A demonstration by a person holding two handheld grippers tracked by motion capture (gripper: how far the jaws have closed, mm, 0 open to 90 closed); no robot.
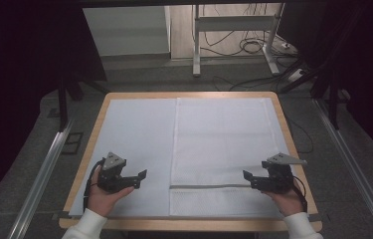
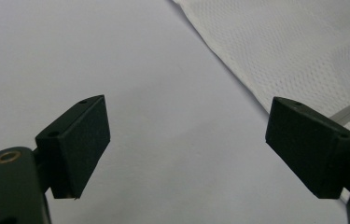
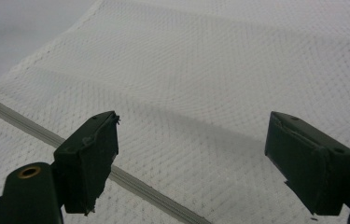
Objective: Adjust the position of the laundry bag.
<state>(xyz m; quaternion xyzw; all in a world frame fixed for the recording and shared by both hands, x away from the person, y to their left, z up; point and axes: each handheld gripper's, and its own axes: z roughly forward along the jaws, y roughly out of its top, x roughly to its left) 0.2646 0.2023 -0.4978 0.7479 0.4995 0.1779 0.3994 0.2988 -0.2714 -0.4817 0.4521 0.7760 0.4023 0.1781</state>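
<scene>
A white mesh cloth [image 1: 224,144] lies flat on the right half of the table, with a grey stripe [image 1: 209,186] across it near the front. My left gripper [image 1: 141,178] hovers over the pale blue table cover [image 1: 134,139], left of the cloth's edge, jaws open and empty. In the left gripper view the gripper [image 2: 186,144] faces the bare cover, with the cloth [image 2: 303,51] at upper right. My right gripper [image 1: 247,179] is at the cloth's front right, open and empty. The right gripper view has the gripper [image 3: 191,163] over the mesh [image 3: 219,79] and the grey stripe [image 3: 130,179].
The wooden table rim [image 1: 293,144] frames the cover. Beyond the far edge are a metal desk frame [image 1: 233,30] and cables [image 1: 253,47] on the floor. Metal rails [image 1: 45,169] run along both sides of the table.
</scene>
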